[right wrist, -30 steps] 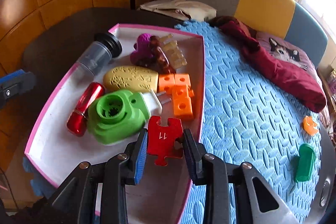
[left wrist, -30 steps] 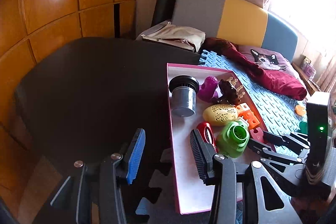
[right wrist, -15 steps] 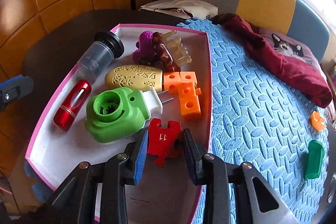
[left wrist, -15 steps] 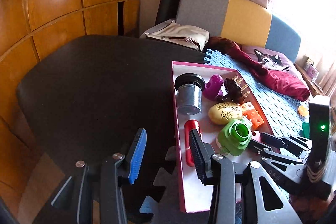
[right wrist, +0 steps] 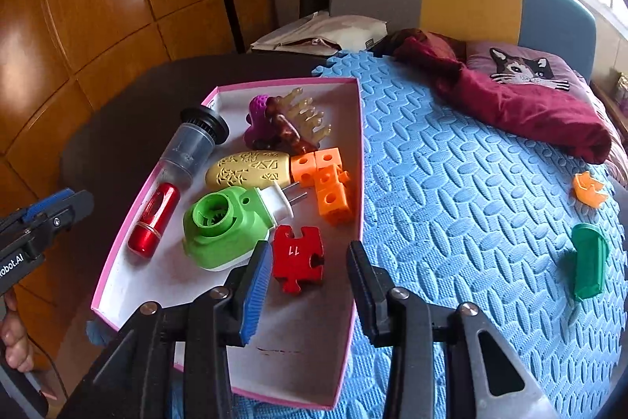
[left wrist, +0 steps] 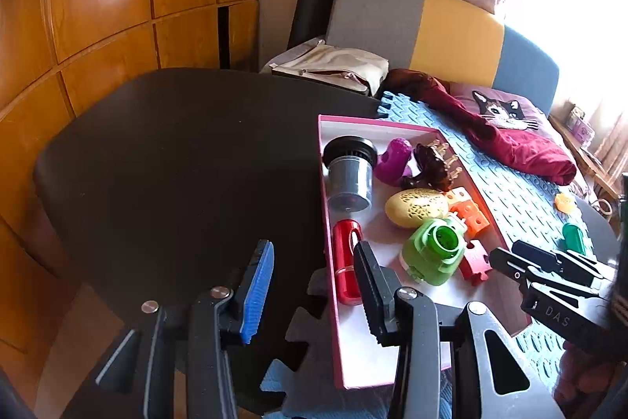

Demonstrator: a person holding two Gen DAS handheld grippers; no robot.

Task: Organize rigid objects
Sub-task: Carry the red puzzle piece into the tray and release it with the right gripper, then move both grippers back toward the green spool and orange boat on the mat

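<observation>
A red puzzle piece (right wrist: 298, 258) marked 11 lies flat on the floor of the pink-rimmed tray (right wrist: 359, 128), next to a green plug-in device (right wrist: 223, 226). My right gripper (right wrist: 310, 254) stands over the piece with its jaws opening; the pads are clear of it. My left gripper (left wrist: 314, 254) hangs open and empty at the tray's left wall (left wrist: 325, 222), near a red cylinder (left wrist: 345, 258). A green piece (right wrist: 586, 266) and an orange piece (right wrist: 588, 189) lie on the blue foam mat (right wrist: 471, 183) to the right.
The tray also holds orange blocks (right wrist: 325, 179), a yellow oval case (right wrist: 251, 169), a grey cup (right wrist: 194, 144), a purple toy (right wrist: 257, 122) and a brown hair claw (right wrist: 290, 132). A maroon cloth (right wrist: 530, 108) lies at the mat's far side. Black table (left wrist: 176, 163) spreads left.
My right gripper's jaws have spread and let go of the red puzzle piece, which now rests on the tray floor. The right gripper has drawn back a little. The left gripper has stayed put.
</observation>
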